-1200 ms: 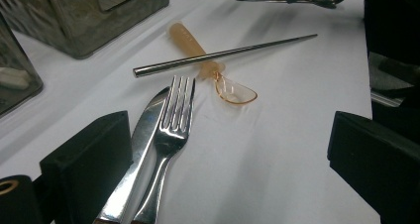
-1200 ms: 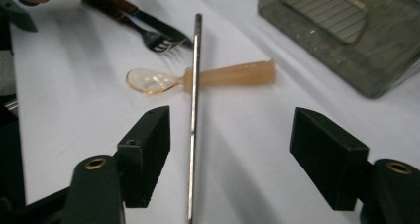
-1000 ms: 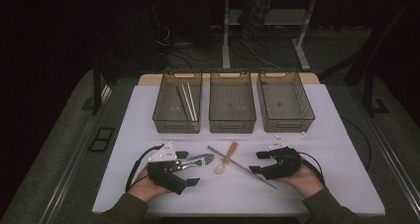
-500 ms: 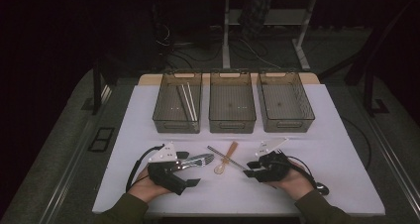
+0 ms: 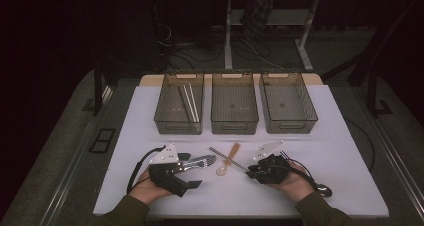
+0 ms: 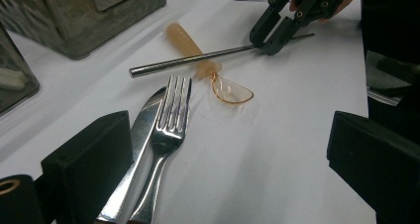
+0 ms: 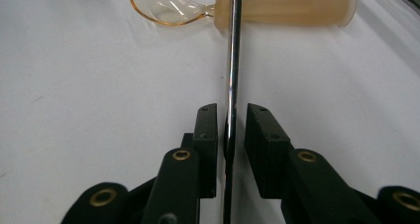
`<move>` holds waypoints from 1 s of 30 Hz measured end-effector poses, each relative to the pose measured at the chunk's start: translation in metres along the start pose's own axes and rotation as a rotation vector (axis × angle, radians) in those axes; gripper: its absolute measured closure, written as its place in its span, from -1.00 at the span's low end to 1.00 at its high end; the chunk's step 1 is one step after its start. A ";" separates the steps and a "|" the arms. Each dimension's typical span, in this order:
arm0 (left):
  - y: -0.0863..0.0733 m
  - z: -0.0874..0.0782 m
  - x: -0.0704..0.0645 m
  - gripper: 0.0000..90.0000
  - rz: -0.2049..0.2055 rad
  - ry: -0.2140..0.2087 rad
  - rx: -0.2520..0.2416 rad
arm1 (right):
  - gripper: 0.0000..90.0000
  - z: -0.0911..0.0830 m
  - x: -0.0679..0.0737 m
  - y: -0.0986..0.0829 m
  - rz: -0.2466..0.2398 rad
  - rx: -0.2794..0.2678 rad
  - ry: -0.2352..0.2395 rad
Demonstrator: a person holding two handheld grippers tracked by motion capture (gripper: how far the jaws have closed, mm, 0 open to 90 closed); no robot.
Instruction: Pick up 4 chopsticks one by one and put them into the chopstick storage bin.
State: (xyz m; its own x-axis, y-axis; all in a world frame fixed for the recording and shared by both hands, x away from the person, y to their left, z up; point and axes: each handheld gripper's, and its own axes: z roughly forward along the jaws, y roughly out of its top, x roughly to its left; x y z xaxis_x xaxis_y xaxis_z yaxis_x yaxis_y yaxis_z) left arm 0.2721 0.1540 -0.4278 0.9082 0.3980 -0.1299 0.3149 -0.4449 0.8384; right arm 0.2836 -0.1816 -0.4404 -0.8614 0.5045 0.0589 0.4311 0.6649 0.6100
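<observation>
A thin metal rod (image 5: 227, 158) lies slanted on the white table, crossing the handle of a clear orange spoon (image 5: 227, 162). My right gripper (image 5: 251, 171) sits at the rod's near end. In the right gripper view the rod (image 7: 233, 50) runs up between the two jaws of my right gripper (image 7: 231, 110), which are open only narrowly, with a thin gap still showing, and the spoon (image 7: 247, 8) lies beyond. My left gripper (image 5: 192, 171) rests wide open on the table. A steel fork (image 6: 171, 120) on a knife (image 6: 141, 135) lies between its jaws, close to the left one.
Three clear grey bins stand in a row at the back: the left bin (image 5: 165, 117) holds thin sticks, and the middle bin (image 5: 235, 123) and the right bin (image 5: 289, 125) stand beside it. A black cable (image 5: 320, 188) trails from the right gripper toward the front edge.
My right gripper has slid left along the table to the rod's near end, with its jaws now on either side of it. The left gripper, fork and knife have stayed put.
</observation>
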 end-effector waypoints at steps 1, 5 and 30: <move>0.000 0.000 0.000 -0.94 0.000 0.000 0.000 | 0.67 0.000 0.000 0.000 -0.004 0.001 -0.003; 0.000 0.000 0.000 -0.94 -0.001 -0.002 0.001 | 0.70 0.001 0.002 0.002 -0.021 0.012 -0.017; -0.001 -0.001 -0.001 -0.94 -0.001 -0.002 0.001 | 0.89 0.002 0.001 0.007 0.005 0.047 -0.021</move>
State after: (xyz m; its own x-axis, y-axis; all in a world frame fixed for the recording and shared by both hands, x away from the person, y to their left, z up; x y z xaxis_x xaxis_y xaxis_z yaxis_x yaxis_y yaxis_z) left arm 0.2704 0.1543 -0.4281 0.9084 0.3969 -0.1314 0.3158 -0.4452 0.8379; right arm 0.2862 -0.1753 -0.4371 -0.8534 0.5193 0.0448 0.4480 0.6869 0.5723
